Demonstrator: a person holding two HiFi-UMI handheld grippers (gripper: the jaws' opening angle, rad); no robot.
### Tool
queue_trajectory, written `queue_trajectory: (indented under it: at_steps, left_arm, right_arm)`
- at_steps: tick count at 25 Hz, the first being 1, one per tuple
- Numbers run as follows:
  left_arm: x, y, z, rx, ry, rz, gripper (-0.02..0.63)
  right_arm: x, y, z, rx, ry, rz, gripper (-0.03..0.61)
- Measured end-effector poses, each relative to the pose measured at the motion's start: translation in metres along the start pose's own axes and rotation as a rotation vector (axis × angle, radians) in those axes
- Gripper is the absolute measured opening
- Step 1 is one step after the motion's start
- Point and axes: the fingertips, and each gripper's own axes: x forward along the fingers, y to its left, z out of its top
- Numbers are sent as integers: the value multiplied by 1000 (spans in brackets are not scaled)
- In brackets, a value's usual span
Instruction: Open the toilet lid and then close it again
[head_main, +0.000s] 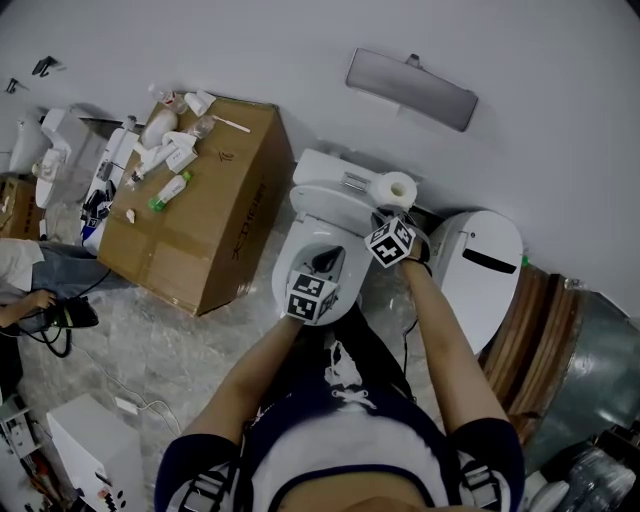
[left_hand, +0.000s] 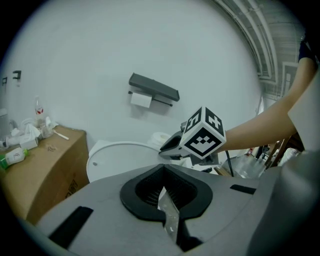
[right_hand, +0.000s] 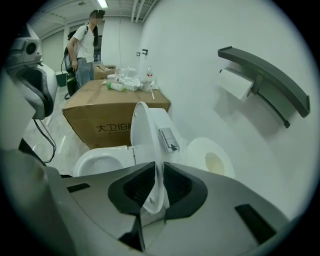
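The white toilet stands in the middle of the head view with its lid raised upright against the tank. My right gripper reaches the lid's right edge. In the right gripper view the lid's rim runs straight between the jaws of my right gripper, which are shut on it. The open seat lies to the lid's left. My left gripper hovers over the bowl, shut and holding nothing. From the left gripper, the lid stands ahead, with the right gripper's cube beside it.
A toilet roll sits on the tank. A large cardboard box carrying several bottles stands left of the toilet, and a white bin stands to its right. A paper holder hangs on the wall. A person stands beyond the box.
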Motion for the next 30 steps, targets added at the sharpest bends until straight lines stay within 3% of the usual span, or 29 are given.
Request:
queue_trajectory:
  at_steps: [19, 30]
  left_arm:
    - [-15, 19, -25, -18, 39, 35, 6]
    - [-29, 36, -43, -52, 61, 84, 6]
  right_arm:
    - [-17, 38, -4, 81, -62, 92, 44]
    - [-29, 70, -9, 49, -81, 136, 44]
